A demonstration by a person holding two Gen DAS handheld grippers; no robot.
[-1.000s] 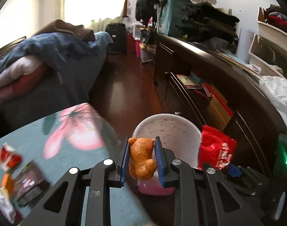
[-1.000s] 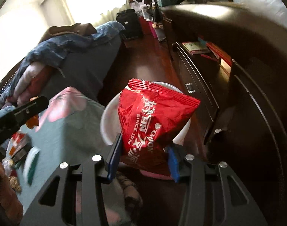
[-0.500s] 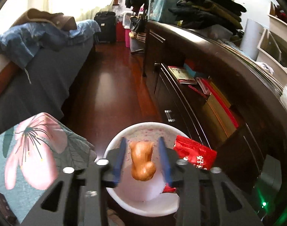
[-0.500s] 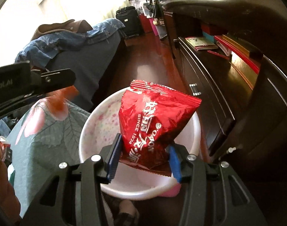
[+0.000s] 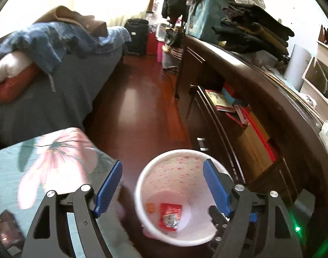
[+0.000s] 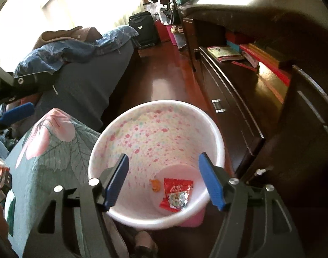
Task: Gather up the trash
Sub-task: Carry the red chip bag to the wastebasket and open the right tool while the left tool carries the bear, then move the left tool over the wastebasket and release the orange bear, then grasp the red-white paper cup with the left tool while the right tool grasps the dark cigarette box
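A white bin with a pink flower print (image 5: 174, 172) (image 6: 155, 133) stands on the floor beside the bed. At its bottom lie a red snack bag (image 5: 170, 216) (image 6: 177, 193) and a small orange piece (image 5: 150, 206) (image 6: 155, 185). My left gripper (image 5: 163, 185) is open and empty above the bin's left side. My right gripper (image 6: 164, 180) is open and empty right over the bin. The left gripper's blue pad (image 6: 17, 112) shows at the left edge of the right wrist view.
A teal bedspread with a pink flower (image 5: 56, 159) (image 6: 50, 146) lies left of the bin, with wrappers (image 5: 6, 232) at its near left. A dark wooden cabinet with drawers and books (image 5: 239, 129) (image 6: 250, 86) runs along the right. A bed with piled clothes (image 5: 45, 64) stands at the back left.
Both grippers have opened. The orange piece has dropped from the left one and the red snack bag from the right one; both now lie in the bin.
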